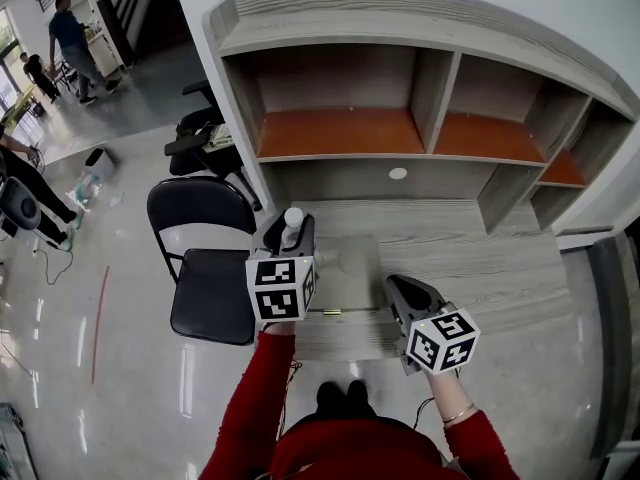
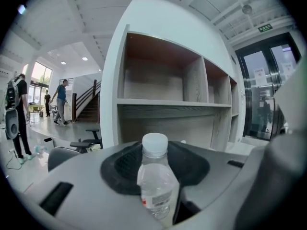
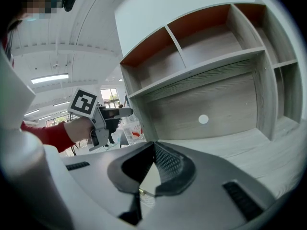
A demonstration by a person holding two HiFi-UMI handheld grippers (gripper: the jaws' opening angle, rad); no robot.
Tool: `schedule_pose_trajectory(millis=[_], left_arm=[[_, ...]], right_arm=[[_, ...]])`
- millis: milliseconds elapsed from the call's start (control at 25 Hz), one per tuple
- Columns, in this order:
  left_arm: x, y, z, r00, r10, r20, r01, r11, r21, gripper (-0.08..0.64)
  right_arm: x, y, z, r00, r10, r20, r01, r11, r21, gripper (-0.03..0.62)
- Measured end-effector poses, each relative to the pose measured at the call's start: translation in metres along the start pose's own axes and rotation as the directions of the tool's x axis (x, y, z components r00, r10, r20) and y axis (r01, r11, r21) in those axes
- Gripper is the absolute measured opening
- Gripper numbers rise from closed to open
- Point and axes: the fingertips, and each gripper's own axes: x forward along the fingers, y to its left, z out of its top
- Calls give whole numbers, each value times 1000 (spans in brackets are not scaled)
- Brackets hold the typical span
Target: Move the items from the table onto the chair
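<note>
The wood-grain shelf unit (image 1: 400, 183) fills the wall ahead of me, with 4 open compartments along its top row. Below it runs the table (image 1: 480, 258) in the same pale grain. Just off the table's left end stands the black folding chair (image 1: 210, 293), its seat bare.

On the table's near left part lies a pale grey box (image 1: 350, 268). I hold both my grippers over this end of the table, well short of the shelves.

My left gripper (image 1: 287, 230) is at the table's left edge, just beside the chair. Its jaws stand part-way apart and are closed on a clear water bottle (image 2: 156, 186). The bottle is upright between them, its white cap rising above the jaw tips. I cannot tell whether its base rests on the table.

My right gripper (image 3: 153, 147) sits to the right of the box's near corner. Its jaws are fully together and hold nothing. Through the gap beneath them I see the box's pale surface and a small brass latch (image 3: 139, 191).
</note>
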Motion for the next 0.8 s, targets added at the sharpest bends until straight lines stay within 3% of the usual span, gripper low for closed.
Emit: schedule_pose_trajectory(millis=[360, 640, 800], left_arm=[[-36, 24, 25, 999, 27, 45, -26, 1000, -10, 169], [-101, 86, 23, 985, 165, 48, -164, 986, -37, 169], [-138, 132, 7, 967, 253, -4, -253, 967, -16, 169]], right_arm=[[25, 26, 13, 996, 92, -3, -92, 994, -63, 12], [65, 89, 31, 964, 264, -20, -264, 956, -125, 12], [88, 134, 29, 934, 353, -56, -358, 921, -157, 12]])
